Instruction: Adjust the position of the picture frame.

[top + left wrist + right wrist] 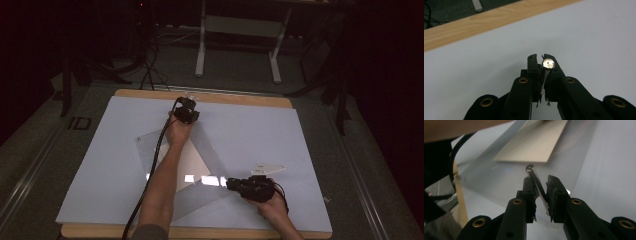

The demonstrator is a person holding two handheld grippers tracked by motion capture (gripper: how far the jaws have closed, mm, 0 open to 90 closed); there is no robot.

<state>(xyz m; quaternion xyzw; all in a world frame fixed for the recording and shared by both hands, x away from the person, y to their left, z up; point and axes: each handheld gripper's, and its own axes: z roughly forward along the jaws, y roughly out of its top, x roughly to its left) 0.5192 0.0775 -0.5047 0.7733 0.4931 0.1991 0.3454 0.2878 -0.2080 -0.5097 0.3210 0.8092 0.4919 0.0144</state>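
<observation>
My left gripper [187,112] is far out over the white mat [115,150], near the back edge. In the left gripper view it [541,58] is shut on a thin metal pin [548,63] whose shiny round head shows at the tips. My right gripper [230,184] is near the front right, at the corner of a clear plastic sheet [212,147]. Its jaws [541,182] grip a slanted metal rod [535,178] above that clear sheet [499,180]. A white paper [192,165] lies under the plastic, also visible as the paper [534,145] ahead of the jaws.
The mat covers a wooden tabletop [240,98] whose edge runs close past the left gripper as a wooden strip [474,25]. The left forearm [162,180] and its cable cross the clear sheet. White desk legs [201,50] and floor cables [150,70] lie beyond the table.
</observation>
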